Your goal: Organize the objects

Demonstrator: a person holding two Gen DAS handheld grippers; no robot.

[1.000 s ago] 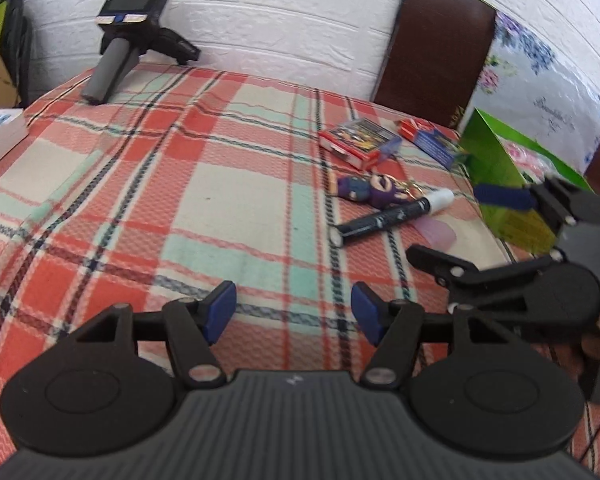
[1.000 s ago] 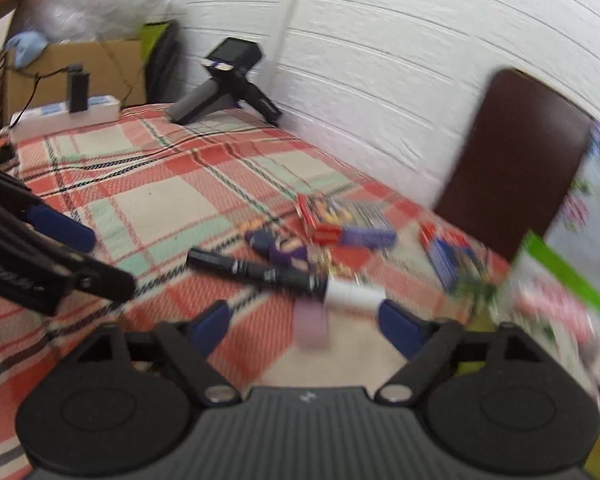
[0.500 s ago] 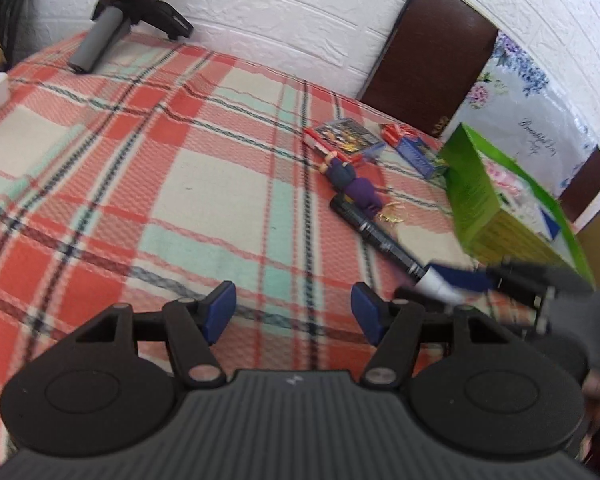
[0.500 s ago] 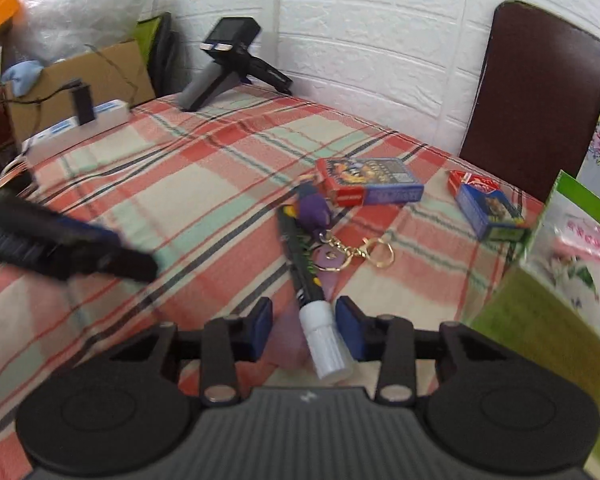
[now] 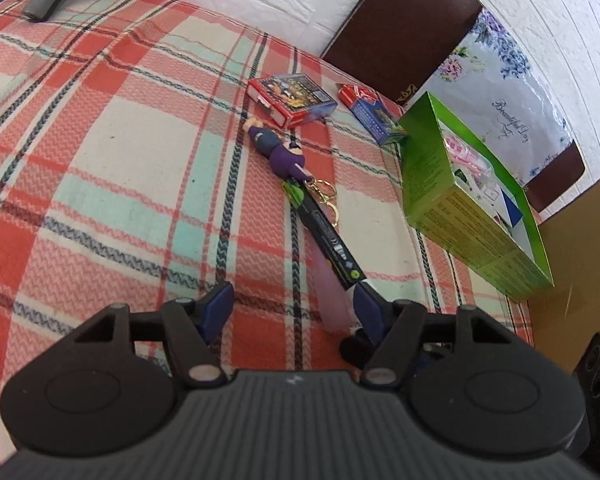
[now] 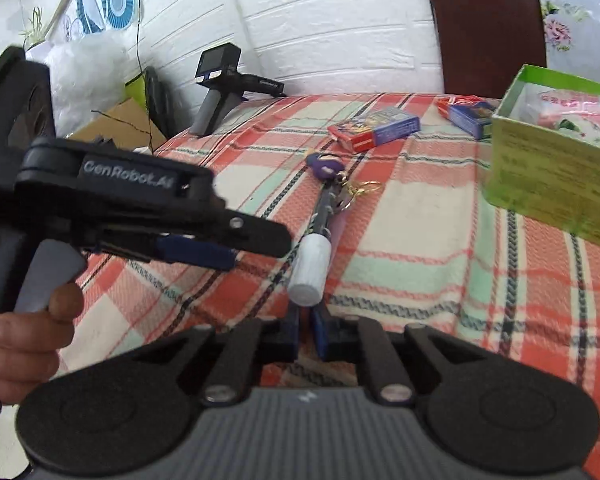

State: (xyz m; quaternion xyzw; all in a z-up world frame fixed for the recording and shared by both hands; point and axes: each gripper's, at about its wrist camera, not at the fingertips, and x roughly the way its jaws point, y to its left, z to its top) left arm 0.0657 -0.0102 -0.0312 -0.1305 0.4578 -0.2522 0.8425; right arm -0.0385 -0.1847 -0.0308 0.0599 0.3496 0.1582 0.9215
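Observation:
A black marker [image 5: 327,236] with a white cap [image 6: 310,270] lies on the plaid tablecloth [image 5: 112,168], beside a purple figure keychain [image 5: 278,150] with a gold ring. A translucent pink strip [image 5: 332,292] lies under the marker. My right gripper [image 6: 305,332] is nearly shut just behind the white cap; whether it grips the cap or the pink strip is not clear. My left gripper [image 5: 290,308] is open and empty, hovering over the marker's near end; it also shows in the right wrist view [image 6: 196,250]. An open green box [image 5: 470,204] stands to the right.
Two card boxes [image 5: 292,98] [image 5: 370,112] lie behind the keychain. A handheld camera device [image 6: 224,84] stands at the table's far left. A dark chair back [image 5: 400,28] and a floral bag [image 5: 512,92] stand behind the table. A cardboard box [image 6: 120,124] sits left.
My right gripper has closed in at the marker's white cap end. My left gripper has moved right, over the marker's near end, still open.

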